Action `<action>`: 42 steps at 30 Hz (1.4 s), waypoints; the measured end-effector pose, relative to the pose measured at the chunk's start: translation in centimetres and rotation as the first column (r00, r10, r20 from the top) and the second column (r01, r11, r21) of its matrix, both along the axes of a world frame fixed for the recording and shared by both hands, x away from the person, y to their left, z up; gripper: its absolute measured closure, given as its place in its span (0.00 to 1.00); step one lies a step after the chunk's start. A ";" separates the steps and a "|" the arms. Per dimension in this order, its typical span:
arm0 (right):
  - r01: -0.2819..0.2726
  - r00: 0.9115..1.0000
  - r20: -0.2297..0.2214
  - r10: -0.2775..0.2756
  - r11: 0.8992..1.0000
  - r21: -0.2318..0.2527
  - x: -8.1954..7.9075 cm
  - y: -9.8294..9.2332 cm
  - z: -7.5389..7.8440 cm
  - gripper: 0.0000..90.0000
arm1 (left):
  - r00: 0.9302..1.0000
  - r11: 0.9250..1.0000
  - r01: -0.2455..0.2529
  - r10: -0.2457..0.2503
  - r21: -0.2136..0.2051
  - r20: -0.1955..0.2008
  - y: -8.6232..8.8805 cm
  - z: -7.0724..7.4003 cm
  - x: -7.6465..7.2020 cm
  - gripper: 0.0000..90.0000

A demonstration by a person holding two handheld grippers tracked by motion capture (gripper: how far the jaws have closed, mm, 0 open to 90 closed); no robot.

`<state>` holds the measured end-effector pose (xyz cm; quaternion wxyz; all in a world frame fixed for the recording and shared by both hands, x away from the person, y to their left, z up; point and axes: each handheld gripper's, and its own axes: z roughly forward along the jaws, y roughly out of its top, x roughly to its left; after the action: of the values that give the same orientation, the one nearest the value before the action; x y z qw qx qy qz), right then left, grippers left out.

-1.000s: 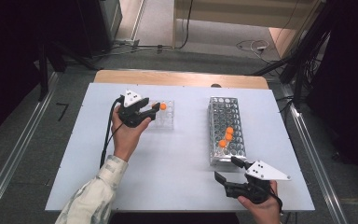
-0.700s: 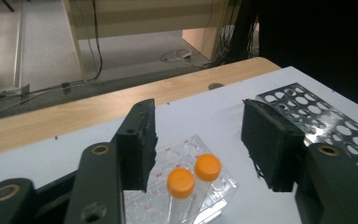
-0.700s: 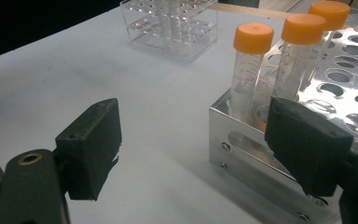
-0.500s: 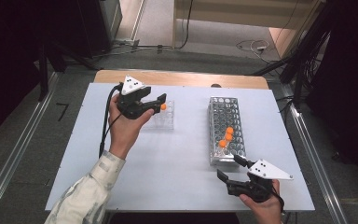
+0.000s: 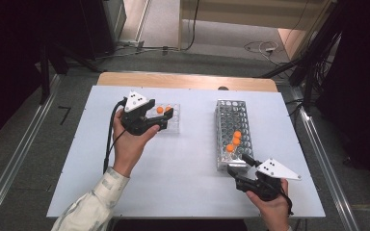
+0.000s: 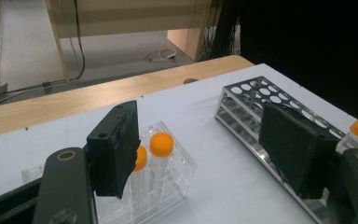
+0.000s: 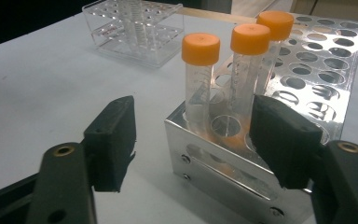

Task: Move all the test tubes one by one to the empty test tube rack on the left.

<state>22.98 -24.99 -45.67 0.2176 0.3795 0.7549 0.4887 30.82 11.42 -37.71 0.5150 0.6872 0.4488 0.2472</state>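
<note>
Right gripper (image 5: 241, 166), jaws parted and just narrowing, empty, straddles the near corner of the metal rack (image 5: 233, 132); the nearest tube (image 7: 200, 84) stands upright just ahead, between the jaws; left gripper (image 5: 166, 117), released and widening, has risen from the clear rack (image 5: 173, 126), two tubes (image 6: 161, 156) seated there.

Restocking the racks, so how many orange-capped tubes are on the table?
5: three in the metal rack at; two in the clear rack at.
</note>
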 end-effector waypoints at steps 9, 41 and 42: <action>-0.012 1.000 -0.012 0.012 1.000 -0.001 1.2 0.8 -0.2 0.49 | 1.000 1.000 0.017 -0.017 -0.009 -0.008 -0.2 -1.2 -1.5 0.30; -0.007 1.000 -0.020 0.007 1.000 -0.024 3.0 2.1 -0.7 0.70 | 0.999 0.999 0.042 -0.043 -0.027 -0.033 0.1 -3.5 -4.2 0.28; -0.006 1.000 -0.020 0.005 1.000 -0.023 3.0 2.1 -0.7 0.73 | 0.998 0.999 0.043 -0.044 -0.027 -0.034 0.1 -3.4 -4.2 0.28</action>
<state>25.97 -22.88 -46.32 0.2132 0.3796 0.7637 0.4766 26.59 11.51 -41.15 0.5214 0.6942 0.4456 0.2184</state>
